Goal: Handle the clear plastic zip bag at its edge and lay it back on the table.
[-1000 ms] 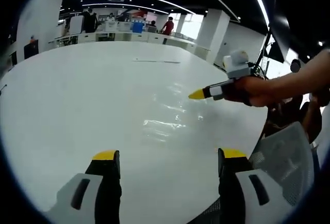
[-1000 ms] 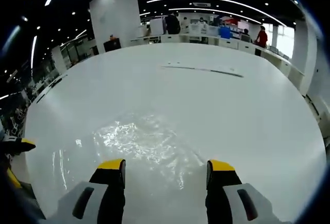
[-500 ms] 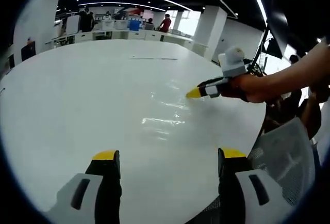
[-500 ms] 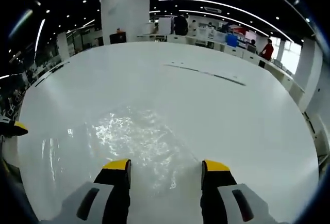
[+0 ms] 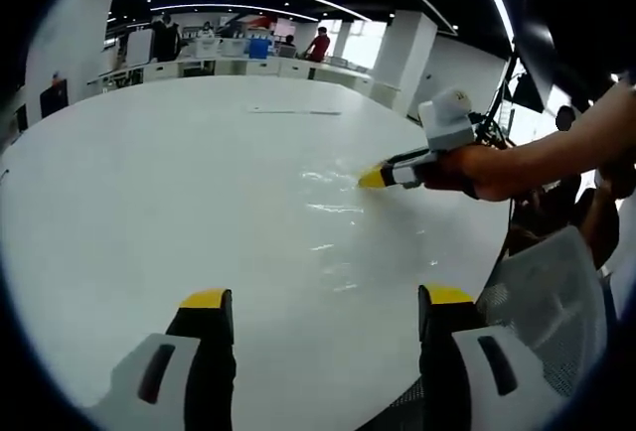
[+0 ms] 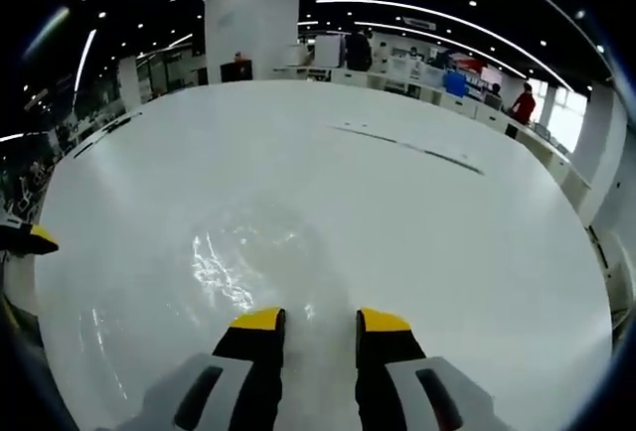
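Yellow-tipped and spread wide, the left gripper [image 5: 323,299] is hovering over the white table [image 5: 149,183] in the left gripper view, nothing between its fingers [image 5: 206,300]. Ahead of those fingers and a little to the right, the clear plastic zip bag [image 5: 333,222] is lying flat on the tabletop, showing as faint glints. At the bag's far right edge the right gripper [image 5: 376,178] is reaching in, gripped by a person's hand [image 5: 467,168]; a mesh chair back [image 5: 547,302] is standing beside the right finger.

In the right gripper view, the right gripper [image 6: 320,320] is bringing its fingers [image 6: 257,320] close together, a narrow gap left. The bag [image 6: 243,262] is lying just ahead of and between them; whether they are pinching its edge I cannot tell. Off left of the fingers, the left gripper's yellow tip [image 6: 40,239] is showing.
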